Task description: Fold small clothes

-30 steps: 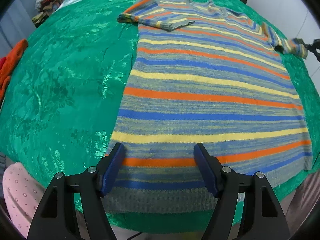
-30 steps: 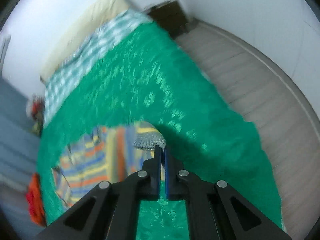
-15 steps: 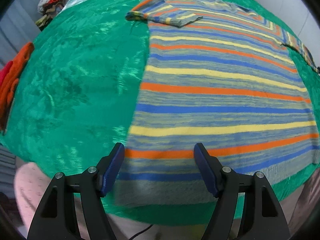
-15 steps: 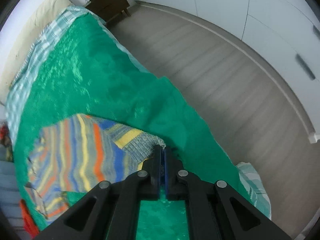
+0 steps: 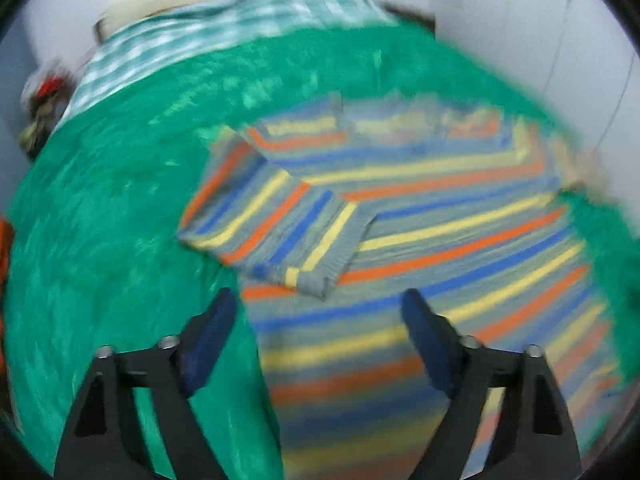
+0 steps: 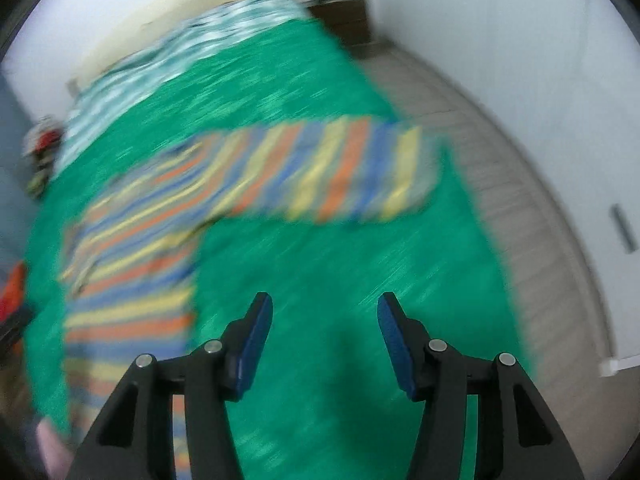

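A striped knit sweater [image 5: 440, 216] in orange, yellow, blue and grey lies flat on a green bedspread [image 5: 112, 216]. Its left sleeve [image 5: 280, 224] is folded in over the chest. My left gripper [image 5: 316, 308] hovers over the sweater's left edge below that sleeve, its jaws opening a little wider with nothing between them. In the right wrist view the right sleeve [image 6: 352, 172] lies stretched out sideways on the bedspread [image 6: 340, 272]. My right gripper [image 6: 324, 312] sits nearer than that sleeve, over bare green cloth, its jaws opening and empty. Both views are blurred.
A checked sheet [image 5: 224, 28] and pale headboard lie at the bed's far end. A small heap of clothes [image 5: 44, 96] sits far left, an orange garment [image 6: 12, 292] at the left edge. Wooden floor [image 6: 500, 152] and a dark nightstand [image 6: 344, 12] lie right of the bed.
My right gripper has let go of the sleeve cuff, opened and drawn back. My left gripper has moved from the hem up to the folded left sleeve.
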Demonstrator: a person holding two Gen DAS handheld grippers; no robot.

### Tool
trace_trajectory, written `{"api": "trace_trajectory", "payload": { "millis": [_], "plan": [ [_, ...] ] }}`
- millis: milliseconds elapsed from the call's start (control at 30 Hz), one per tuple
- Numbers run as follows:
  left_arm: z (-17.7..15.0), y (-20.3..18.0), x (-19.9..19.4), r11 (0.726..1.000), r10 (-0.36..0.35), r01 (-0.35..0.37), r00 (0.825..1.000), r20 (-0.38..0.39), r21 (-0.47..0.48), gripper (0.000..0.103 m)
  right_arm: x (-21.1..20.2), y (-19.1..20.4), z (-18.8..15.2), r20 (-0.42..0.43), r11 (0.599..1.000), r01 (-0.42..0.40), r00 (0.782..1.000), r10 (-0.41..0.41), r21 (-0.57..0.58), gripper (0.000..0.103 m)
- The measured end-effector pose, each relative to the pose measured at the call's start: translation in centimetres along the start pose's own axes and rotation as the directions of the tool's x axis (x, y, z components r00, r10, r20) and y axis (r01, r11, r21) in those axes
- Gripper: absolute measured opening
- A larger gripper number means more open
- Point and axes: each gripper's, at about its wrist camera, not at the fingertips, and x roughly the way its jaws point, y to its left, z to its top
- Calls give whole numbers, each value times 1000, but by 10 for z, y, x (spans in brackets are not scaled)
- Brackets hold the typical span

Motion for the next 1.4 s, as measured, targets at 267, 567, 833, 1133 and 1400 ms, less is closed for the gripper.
{"api": "trace_trajectory", "payload": {
  "millis": [267, 567, 833, 1133, 1400],
  "plan": [
    [15, 83, 25, 949, -29, 32, 999, 15, -312, 10, -6, 58, -93, -25, 992, -86, 996, 84, -96, 55],
    [-46, 275, 23, 610, 111, -141, 990, -92, -780, 8, 3, 55, -111, -47, 992, -92, 995, 88, -86, 55],
    [-53, 264, 45, 632, 172, -263, 965, -198, -729, 8, 7, 54, -109, -50, 995, -64, 997, 60, -72, 55],
    [-60, 258, 56, 647, 213, -323, 946, -243, -691, 18, -3, 35, -110, -42, 999, -32, 999, 32, -10, 55],
    [-88, 236, -10, 699, 273, -326, 944, -183, -637, 70, -17, -6, -85, -4, 995, -26, 1000, 26, 94, 73]
  ]
}}
